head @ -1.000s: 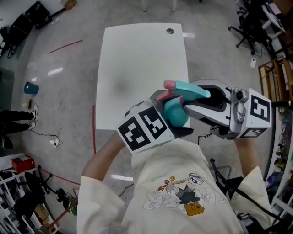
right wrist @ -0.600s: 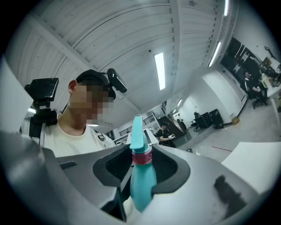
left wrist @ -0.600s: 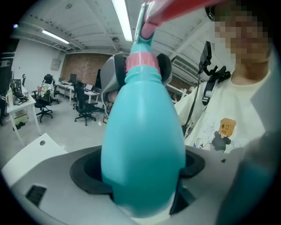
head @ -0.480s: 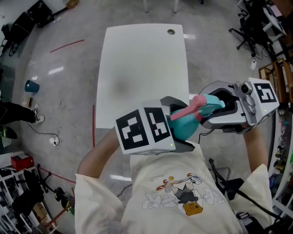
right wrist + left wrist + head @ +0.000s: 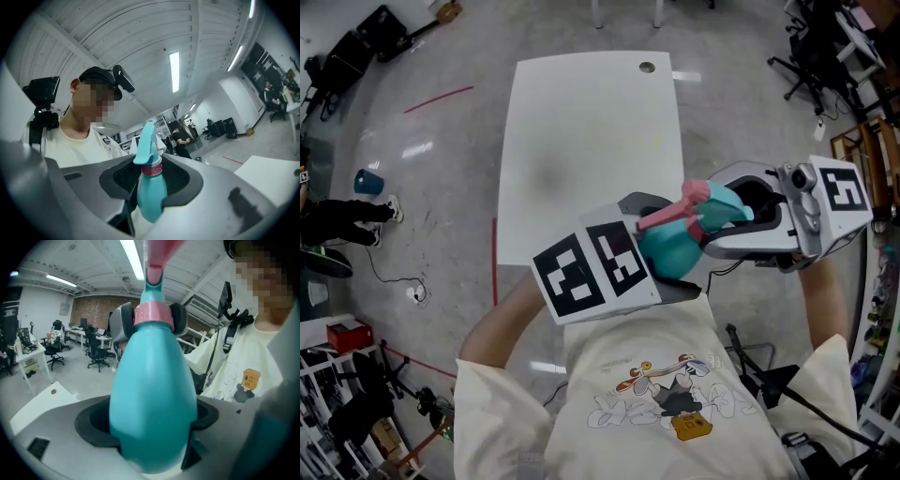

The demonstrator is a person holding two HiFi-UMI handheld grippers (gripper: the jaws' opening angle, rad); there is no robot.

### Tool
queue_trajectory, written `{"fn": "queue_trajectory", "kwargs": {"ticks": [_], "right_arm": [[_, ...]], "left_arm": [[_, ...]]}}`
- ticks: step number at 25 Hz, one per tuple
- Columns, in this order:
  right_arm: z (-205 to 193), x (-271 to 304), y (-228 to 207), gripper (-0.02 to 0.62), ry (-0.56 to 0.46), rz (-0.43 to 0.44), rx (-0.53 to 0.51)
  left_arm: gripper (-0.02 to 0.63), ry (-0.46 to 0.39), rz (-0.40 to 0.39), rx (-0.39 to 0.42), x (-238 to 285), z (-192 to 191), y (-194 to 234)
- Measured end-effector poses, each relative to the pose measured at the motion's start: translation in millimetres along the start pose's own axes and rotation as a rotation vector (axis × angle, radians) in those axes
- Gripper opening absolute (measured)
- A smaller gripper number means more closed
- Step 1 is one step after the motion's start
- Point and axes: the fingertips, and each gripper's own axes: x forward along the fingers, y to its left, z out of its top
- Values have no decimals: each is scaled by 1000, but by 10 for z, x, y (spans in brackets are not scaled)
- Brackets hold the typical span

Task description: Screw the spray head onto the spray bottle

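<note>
Teal spray bottle (image 5: 670, 253) held just off worktop (image 5: 581, 141) near edge, left gripper (image 5: 152, 427) jaws wide, clamped on its body, right gripper (image 5: 151, 187) jaws narrower, clamped on spray head (image 5: 714, 202) collar, no print legible.

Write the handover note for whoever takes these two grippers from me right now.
Left gripper: fingers shut on the body of the spray bottle, which is held in the air near the chest, just off the near edge of the white table.
Right gripper: fingers shut on the pink collar of the spray head.
Done: the spray head sits on the bottle's neck.
Left: how far the thread has gone home cannot be seen. Most likely, hold the bottle steady and turn the collar until it is snug.
</note>
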Motion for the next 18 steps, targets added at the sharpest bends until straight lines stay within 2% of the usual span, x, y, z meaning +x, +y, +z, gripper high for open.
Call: {"fn": "queue_trajectory", "kwargs": {"ticks": [3,7,11,13,18], "right_arm": [[5,2,-84,140,18,-105,-37],[-53,-45,-273,140,72,-285,-86],[-96,-176,-440,140,70,-427,-97],[-122,-158,-470,140,57,-485,-103],[-182,21,-457,140,21,-597,-124]], "left_arm": [[431,-12,157,4,-4,8,196],[431,6,390,20,1,-40,544],[432,-11,575,25,37,-8,825],[431,-29,645,21,11,-38,885],[431,-102,763,-24,-124,-149,888]]}}
